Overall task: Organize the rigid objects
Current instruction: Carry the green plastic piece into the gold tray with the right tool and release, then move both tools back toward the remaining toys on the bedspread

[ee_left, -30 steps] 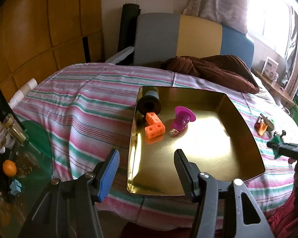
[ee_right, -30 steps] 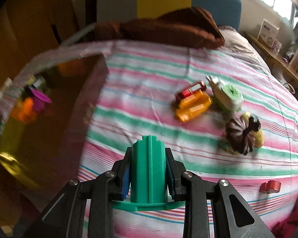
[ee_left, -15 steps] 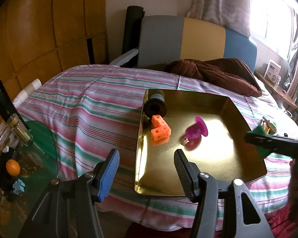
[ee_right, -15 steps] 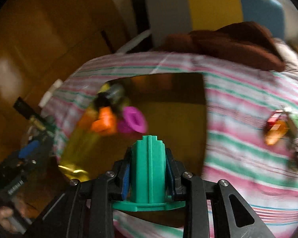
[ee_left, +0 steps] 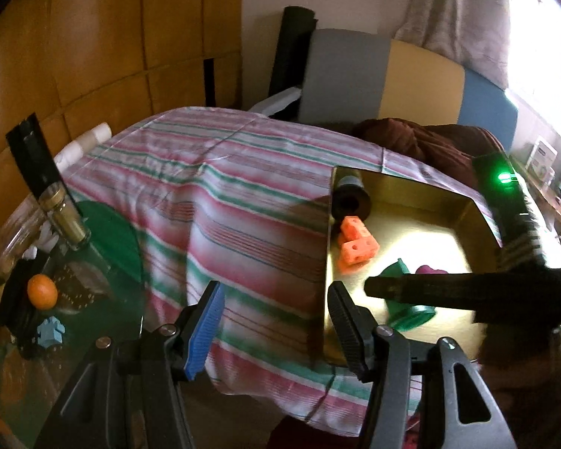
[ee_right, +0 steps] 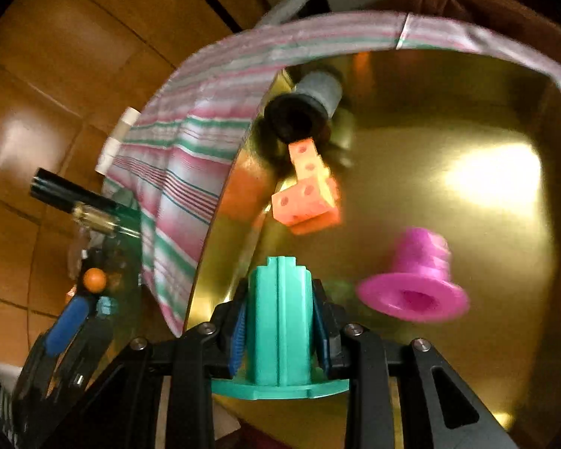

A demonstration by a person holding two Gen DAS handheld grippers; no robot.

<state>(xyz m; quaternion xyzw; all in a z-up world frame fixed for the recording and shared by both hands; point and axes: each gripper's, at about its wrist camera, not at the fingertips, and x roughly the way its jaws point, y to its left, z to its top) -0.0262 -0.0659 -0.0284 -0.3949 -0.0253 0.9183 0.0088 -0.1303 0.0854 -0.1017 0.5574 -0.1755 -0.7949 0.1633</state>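
Blocking much of the left wrist view, the right gripper (ee_left: 404,292) crossed the gold tray (ee_left: 478,209) from the right as a dark blurred bar, so only a wedge and the flange of the green piece (ee_left: 411,314) showed around it, and the pink flanged piece (ee_left: 432,270) was reduced to a sliver. The tray's near right corner was cut off behind that tool. Motion blur softened the spool (ee_right: 306,108) and the orange blocks (ee_right: 306,194) in the right wrist view.

That green piece (ee_right: 280,321) was teal plastic, a ribbed upright barrel on a flat round flange, with a stepped top. The right gripper (ee_right: 280,333) was clamped narrowly on its barrel, both blue pads pressing its sides, holding it over the tray's near left part, just beside the pink flanged piece (ee_right: 415,280), which lay tipped on its side.

The left gripper (ee_left: 273,321) stood wide and held nothing, 1 finger over the striped cloth (ee_left: 220,202) and 1 over the tray's left wall. The spool (ee_left: 349,198) and orange blocks (ee_left: 353,243) crowded the tray's far left corner; its middle and right floor lay bare and glaring. Left of the cloth's edge sat a cluttered glass table (ee_left: 123,262) bearing an orange ball (ee_left: 42,290).
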